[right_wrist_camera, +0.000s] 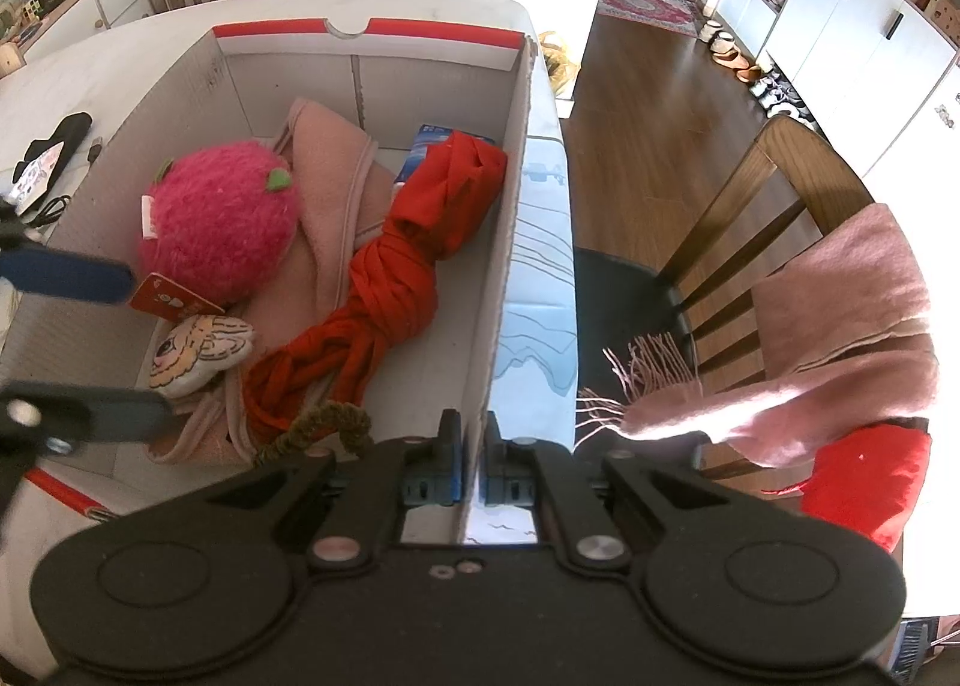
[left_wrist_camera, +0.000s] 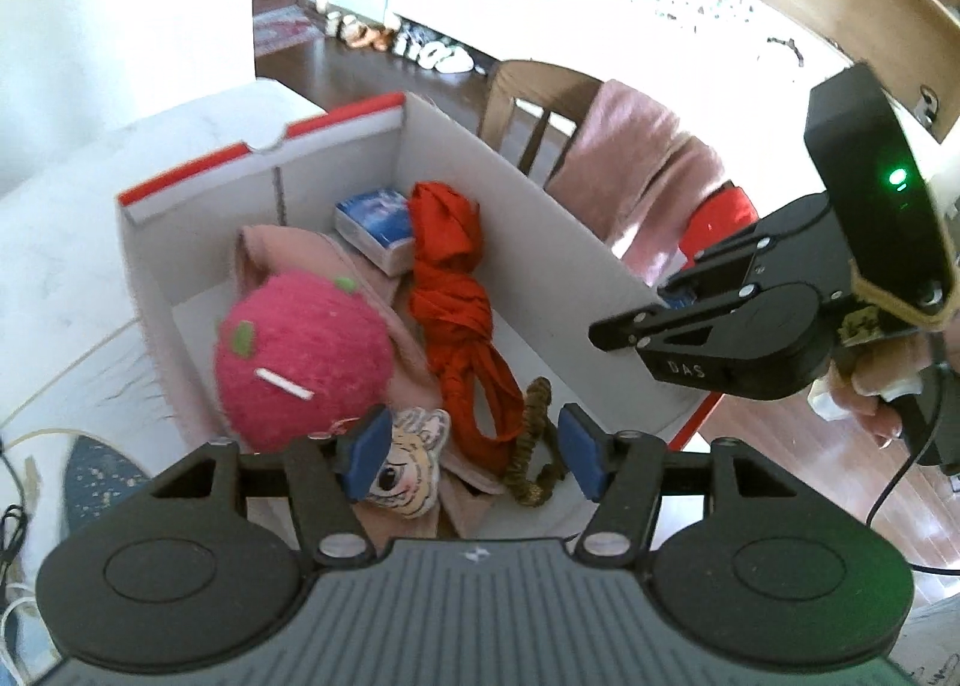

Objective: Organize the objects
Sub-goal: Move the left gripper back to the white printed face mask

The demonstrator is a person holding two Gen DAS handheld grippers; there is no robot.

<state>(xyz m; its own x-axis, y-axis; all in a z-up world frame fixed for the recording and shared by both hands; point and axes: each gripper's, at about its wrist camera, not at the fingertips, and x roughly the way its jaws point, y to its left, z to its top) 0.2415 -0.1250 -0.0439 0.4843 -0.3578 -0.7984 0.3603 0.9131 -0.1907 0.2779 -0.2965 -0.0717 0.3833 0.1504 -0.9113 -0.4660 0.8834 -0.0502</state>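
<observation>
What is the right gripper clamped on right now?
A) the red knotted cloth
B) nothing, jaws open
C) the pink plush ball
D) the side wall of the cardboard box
D: in the right wrist view the right gripper has its jaws shut on the upper edge of the cardboard box wall, while the red knotted cloth and pink plush ball lie loose inside.

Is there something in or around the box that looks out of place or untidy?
Inside the cardboard box nothing looks spilled or damaged. The one stray item is a pink fringed scarf draped over the wooden chair beside the table, outside the box.
</observation>
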